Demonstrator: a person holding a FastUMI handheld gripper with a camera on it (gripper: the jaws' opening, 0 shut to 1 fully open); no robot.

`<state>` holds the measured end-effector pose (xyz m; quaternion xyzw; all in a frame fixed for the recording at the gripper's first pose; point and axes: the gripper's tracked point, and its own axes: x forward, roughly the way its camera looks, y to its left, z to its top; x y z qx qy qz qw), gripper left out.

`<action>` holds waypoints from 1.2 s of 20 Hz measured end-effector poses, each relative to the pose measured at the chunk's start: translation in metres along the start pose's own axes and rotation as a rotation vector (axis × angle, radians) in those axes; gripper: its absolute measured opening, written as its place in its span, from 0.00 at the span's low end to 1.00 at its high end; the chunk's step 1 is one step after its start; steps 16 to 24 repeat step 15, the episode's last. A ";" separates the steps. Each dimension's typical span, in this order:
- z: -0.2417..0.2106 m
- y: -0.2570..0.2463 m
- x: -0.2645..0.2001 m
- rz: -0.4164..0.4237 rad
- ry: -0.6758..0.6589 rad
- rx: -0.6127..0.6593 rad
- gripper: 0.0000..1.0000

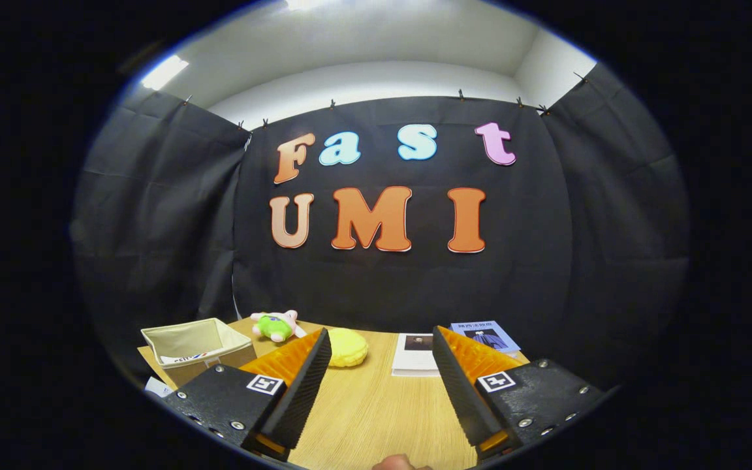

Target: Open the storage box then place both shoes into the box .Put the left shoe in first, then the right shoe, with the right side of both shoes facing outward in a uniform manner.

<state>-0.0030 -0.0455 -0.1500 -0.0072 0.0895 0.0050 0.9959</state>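
My gripper (381,349) is held above the wooden table (376,411), its two black-and-orange fingers (307,378) spread wide apart with nothing between them. Beyond the left finger stands a beige fabric storage box (196,343), open at the top, with a bit of printed material showing inside. I see no shoes in this view.
A green and pink plush toy (275,324) lies at the table's far edge behind the box. A yellow round cushion-like object (348,346) sits just past the left finger. A white book (415,354) and a blue book (484,336) lie beyond the right finger. A fingertip (394,463) shows at the near edge.
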 end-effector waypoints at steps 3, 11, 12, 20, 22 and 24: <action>0.008 -0.008 -0.011 -0.034 -0.030 -0.036 0.97; 0.044 -0.007 -0.035 -0.062 -0.121 -0.014 0.97; 0.047 -0.005 -0.036 -0.060 -0.132 -0.015 0.97; 0.055 -0.005 -0.040 -0.067 -0.157 -0.041 0.97; 0.055 -0.005 -0.040 -0.067 -0.157 -0.041 0.97; 0.055 -0.005 -0.040 -0.067 -0.157 -0.041 0.97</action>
